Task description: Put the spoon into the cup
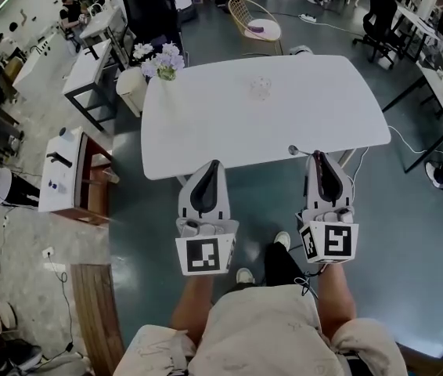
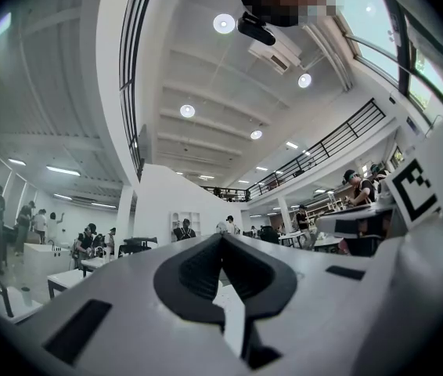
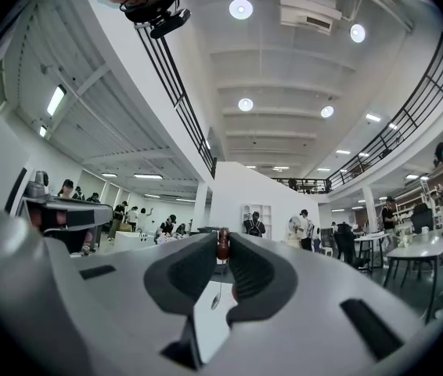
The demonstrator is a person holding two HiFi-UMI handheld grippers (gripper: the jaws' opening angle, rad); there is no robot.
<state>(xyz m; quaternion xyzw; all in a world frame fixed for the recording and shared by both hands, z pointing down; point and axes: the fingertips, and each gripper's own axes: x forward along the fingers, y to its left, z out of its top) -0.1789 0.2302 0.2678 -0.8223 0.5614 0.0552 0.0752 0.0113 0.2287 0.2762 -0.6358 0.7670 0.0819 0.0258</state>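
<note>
Spoon (image 1: pixel 293 150): small, metallic, its bowl poking left at the near edge of the white table (image 1: pixel 206 131). My right gripper (image 1: pixel 318 157) pinches the handle, which looks brownish between the pads in the right gripper view. Cup (image 1: pixel 261 88): clear, upright mid-table, well apart from the spoon. My left gripper (image 1: pixel 212 165) is pressed together with nothing in it. Black-and-white square markers (image 1: pixel 329 242) on both cubes.

Bright, even indoor light falls from round ceiling lamps (image 2: pixel 224 23) and roof windows (image 2: pixel 378 30), leaving the white table (image 1: pixel 206 131) nearly washed out in the head view, while both gripper views show strong fisheye bending, black vignetted corners and a soft-focused near body of the left gripper (image 2: pixel 222 238).
</note>
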